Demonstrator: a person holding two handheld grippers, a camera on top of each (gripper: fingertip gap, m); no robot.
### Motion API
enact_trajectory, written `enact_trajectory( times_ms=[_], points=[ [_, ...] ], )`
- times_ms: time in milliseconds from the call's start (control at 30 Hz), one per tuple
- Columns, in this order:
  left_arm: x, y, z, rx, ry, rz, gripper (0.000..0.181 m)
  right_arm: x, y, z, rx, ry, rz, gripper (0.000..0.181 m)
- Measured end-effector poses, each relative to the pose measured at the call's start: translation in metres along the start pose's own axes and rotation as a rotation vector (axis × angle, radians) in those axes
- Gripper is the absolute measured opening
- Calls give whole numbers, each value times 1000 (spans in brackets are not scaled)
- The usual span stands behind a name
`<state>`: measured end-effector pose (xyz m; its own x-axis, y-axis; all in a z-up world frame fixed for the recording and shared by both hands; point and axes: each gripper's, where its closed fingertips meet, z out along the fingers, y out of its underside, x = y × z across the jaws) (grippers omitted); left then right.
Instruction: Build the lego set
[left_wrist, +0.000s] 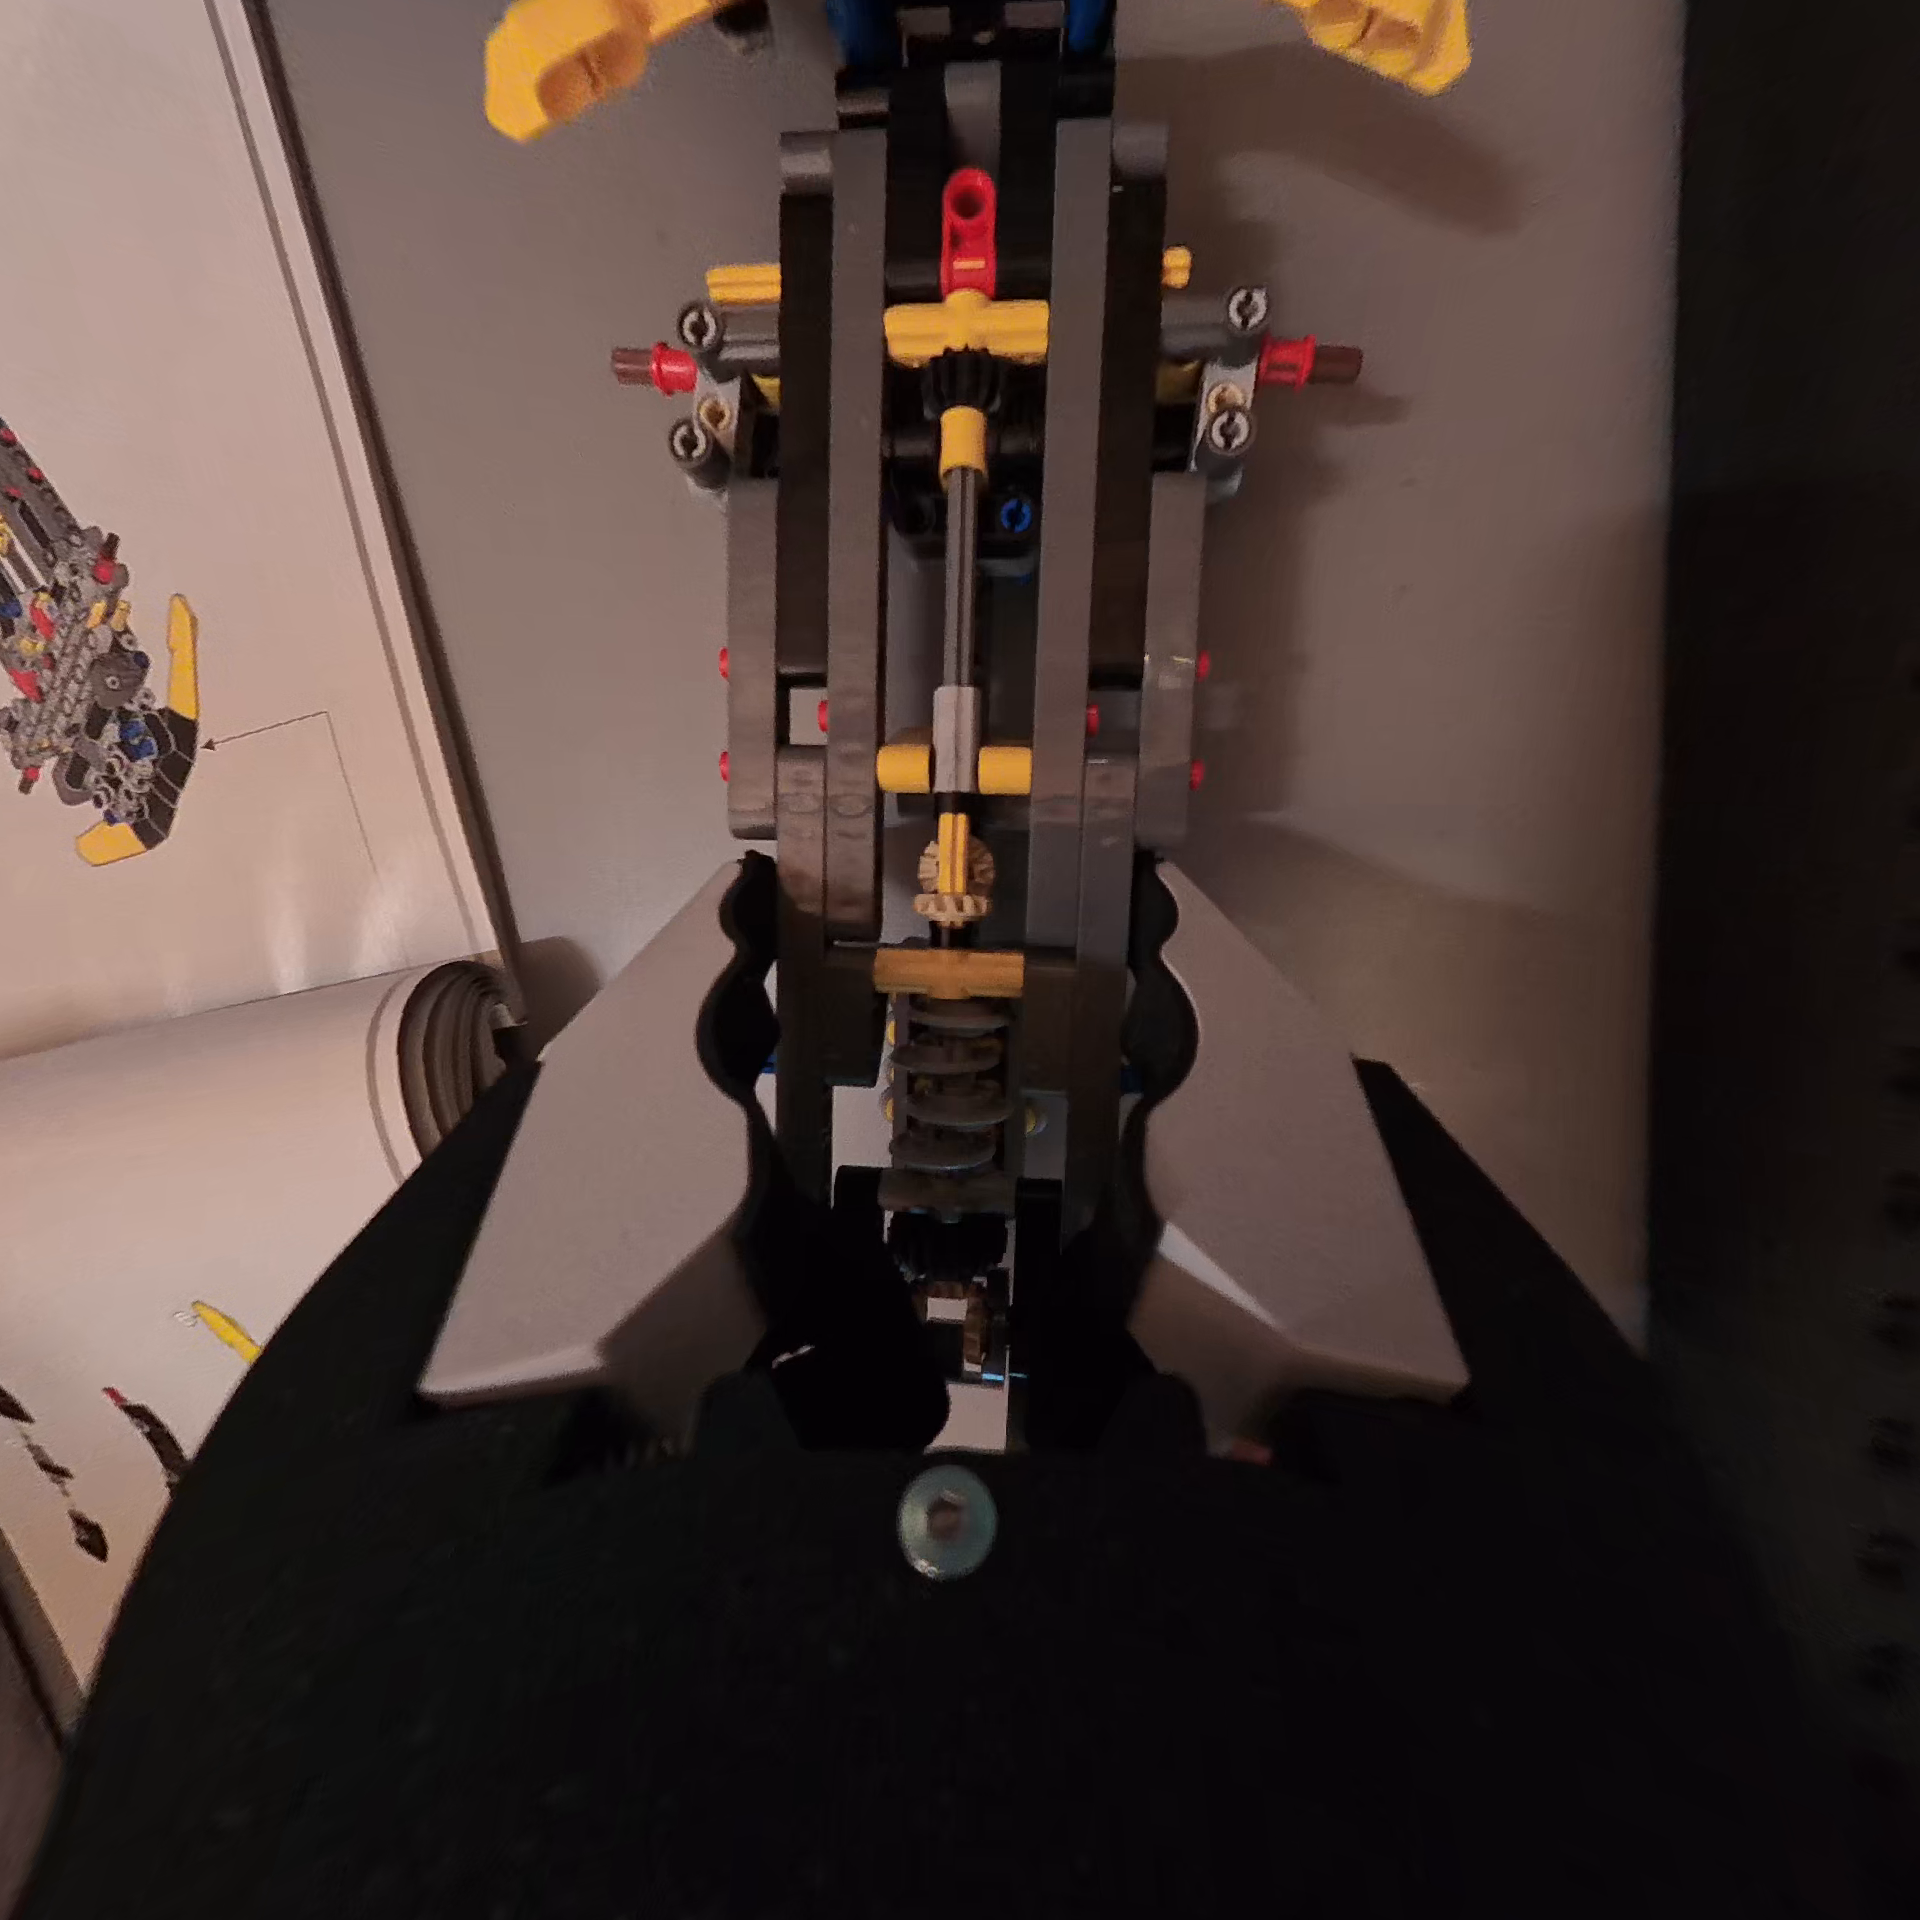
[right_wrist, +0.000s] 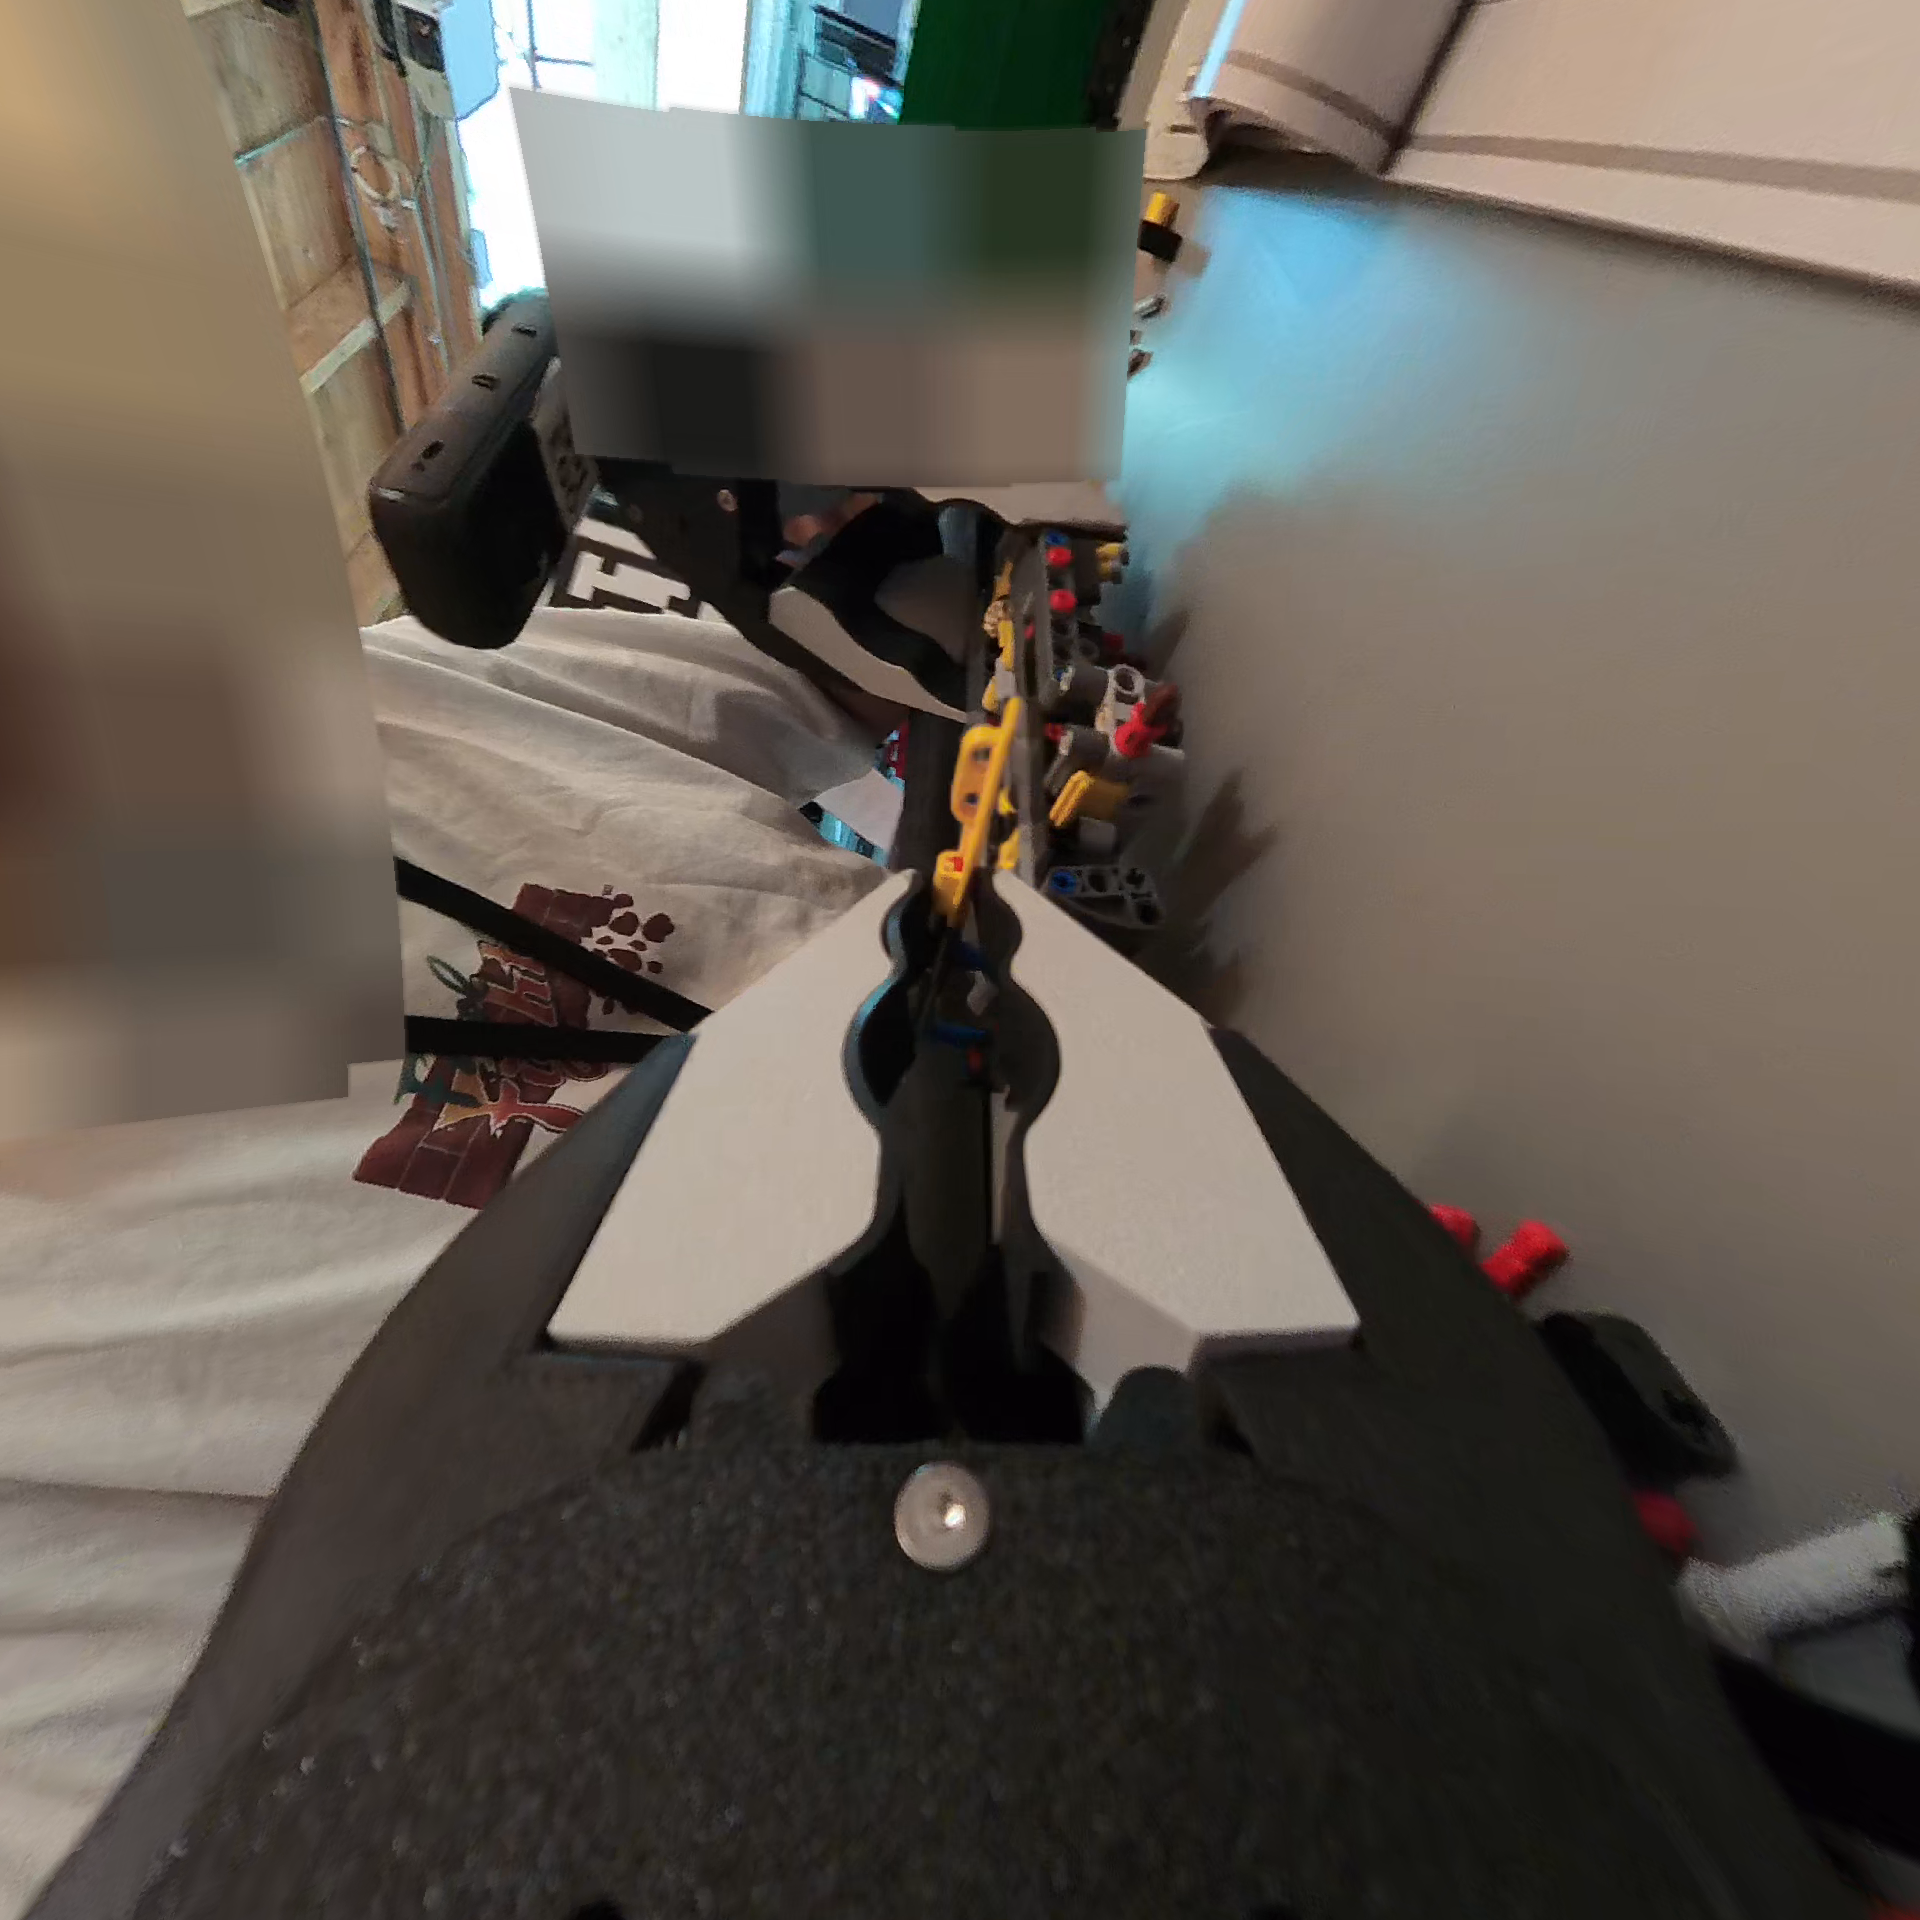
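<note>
Grey tabletop (left_wrist: 1455, 520), dim light. Left of the lego chassis (left_wrist: 966, 582): open instruction booklet (left_wrist: 208, 416). Left gripper (left_wrist: 951, 883) is clamped on the chassis's near end, jaws pressed on the dark side beams. Right gripper (right_wrist: 961, 894) pinches its far end at a yellow panel (right_wrist: 977, 800). Loose red pins (right_wrist: 1522, 1252) lie right of that. Looks light, rigid along beams, but pinned bits pop off; grip beams, not gears or axle.
</note>
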<state>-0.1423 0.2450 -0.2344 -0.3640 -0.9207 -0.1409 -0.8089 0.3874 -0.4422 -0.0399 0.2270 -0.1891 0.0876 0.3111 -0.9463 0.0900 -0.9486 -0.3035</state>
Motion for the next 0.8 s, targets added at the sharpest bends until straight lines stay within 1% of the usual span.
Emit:
enact_trajectory(
  times_ms=[67,200,333,600,800],
  points=[
    [0,0,0,4,3,4,65,-6,-2,1,21,-47,-6,6],
    [0,0,0,3,0,11,65,0,0,-1,18,-31,25,6],
    [0,0,0,6,5,1,65,-3,3,-2,16,-66,65,6],
    [0,0,0,-5,0,8,65,6,4,-2,11,-10,57,7],
    [0,-3,0,-37,-14,34,65,14,10,-3,-39,62,7,7]
  ],
)
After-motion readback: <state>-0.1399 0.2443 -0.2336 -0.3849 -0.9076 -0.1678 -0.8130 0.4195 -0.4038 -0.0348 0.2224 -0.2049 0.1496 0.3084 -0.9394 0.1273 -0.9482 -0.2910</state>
